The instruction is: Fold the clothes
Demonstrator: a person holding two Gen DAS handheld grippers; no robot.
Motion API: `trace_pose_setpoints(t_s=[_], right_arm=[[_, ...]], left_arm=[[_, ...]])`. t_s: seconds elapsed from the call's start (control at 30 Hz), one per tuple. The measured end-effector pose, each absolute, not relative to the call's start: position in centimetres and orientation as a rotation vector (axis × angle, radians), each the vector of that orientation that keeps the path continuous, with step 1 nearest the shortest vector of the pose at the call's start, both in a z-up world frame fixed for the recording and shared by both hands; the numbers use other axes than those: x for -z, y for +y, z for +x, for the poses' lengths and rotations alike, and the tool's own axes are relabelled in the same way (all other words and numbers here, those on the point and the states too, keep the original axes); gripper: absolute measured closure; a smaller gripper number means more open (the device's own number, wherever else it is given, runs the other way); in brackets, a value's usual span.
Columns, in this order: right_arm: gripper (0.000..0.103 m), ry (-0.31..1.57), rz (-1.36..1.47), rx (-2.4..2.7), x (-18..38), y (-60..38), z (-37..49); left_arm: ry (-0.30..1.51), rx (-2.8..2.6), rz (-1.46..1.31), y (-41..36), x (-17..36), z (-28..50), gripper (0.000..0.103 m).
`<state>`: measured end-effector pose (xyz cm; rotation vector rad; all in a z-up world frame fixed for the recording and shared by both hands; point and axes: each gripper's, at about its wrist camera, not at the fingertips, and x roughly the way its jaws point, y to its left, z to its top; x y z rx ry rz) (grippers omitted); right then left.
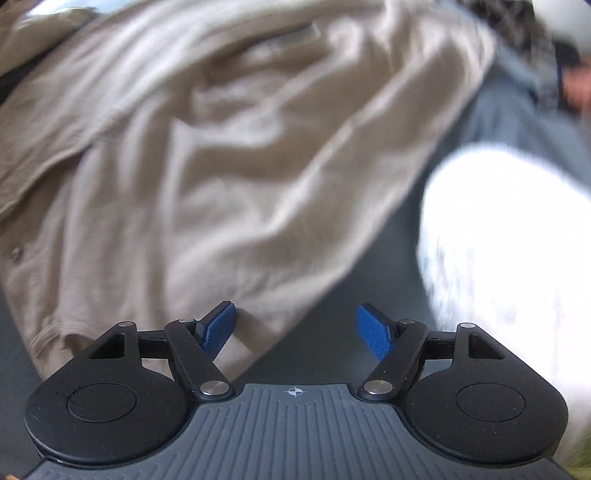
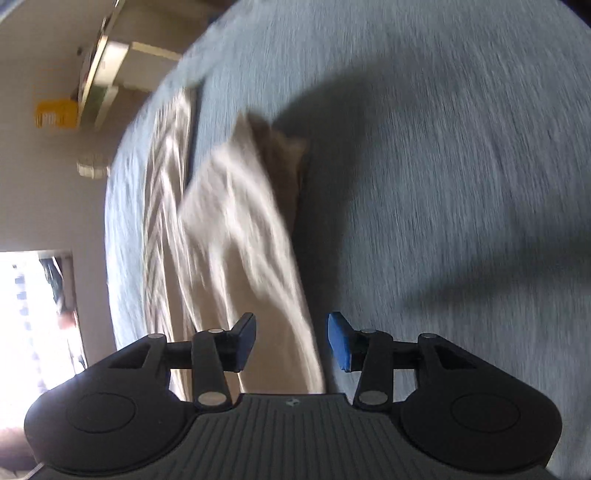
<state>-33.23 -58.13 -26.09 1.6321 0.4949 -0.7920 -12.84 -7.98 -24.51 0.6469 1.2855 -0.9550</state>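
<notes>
on the grey-blue bed cover [image 2: 443, 147], a beige shirt [image 1: 207, 155] lies spread out and wrinkled, filling most of the left wrist view. both views are motion-blurred, so fine detail is soft.

left gripper [image 1: 295, 328]: jaws wide apart, nothing between the blue pads [image 1: 373, 332]. left pad sits just over the shirt's lower edge, right pad over bare cover. can't tell if the left pad touches the cloth. a button [image 1: 15, 253] shows on the shirt's placket at the far left, and a cuff or hem [image 1: 55, 339] sits near the gripper's left linkage. a white fluffy item [image 1: 509, 266] lies on the cover to the right of the shirt, apart from it. more clothing, dark and plaid [image 1: 517, 26], is piled at top right, blurred.

right gripper [image 2: 291, 339]: jaws open, moderately apart, holding nothing. a long strip of the beige shirt [image 2: 240, 229] runs away from the camera, its near end passing between the fingers and under the gripper body. contact can't be judged. the strip's far end is folded over, with a shadowed fold [image 2: 284, 158] beside it. a dark shadow [image 2: 369, 122] falls on the cover right of the cloth. left of the bed edge: wall, a shelf [image 2: 118, 70], a yellow object [image 2: 55, 112], a bright window [image 2: 33, 325].
</notes>
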Motion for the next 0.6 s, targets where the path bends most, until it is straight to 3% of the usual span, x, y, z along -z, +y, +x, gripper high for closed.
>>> trace_pose_setpoints(t_s=[0.3, 0.4, 0.5, 0.6], right_arm=[[0.057, 0.328, 1.750, 0.775, 28.5, -64.1, -32.2], [0.058, 0.348, 1.640, 0.785, 27.3, -64.9, -31.3], [0.066, 0.425, 1.512, 0.818, 26.2, -65.6, -30.2], [0.084, 0.488, 1.437, 0.837, 25.6, -66.2, -29.2]], left_arm=[[1.249, 0.913, 0.808, -9.3, 26.7, -14.9, 0.034], [1.243, 0.884, 0.807, -9.6, 26.8, -14.8, 0.046], [1.237, 0.864, 0.797, -9.5, 26.9, -14.8, 0.051], [1.212, 0.853, 0.799, -9.2, 27.2, -15.2, 0.059]])
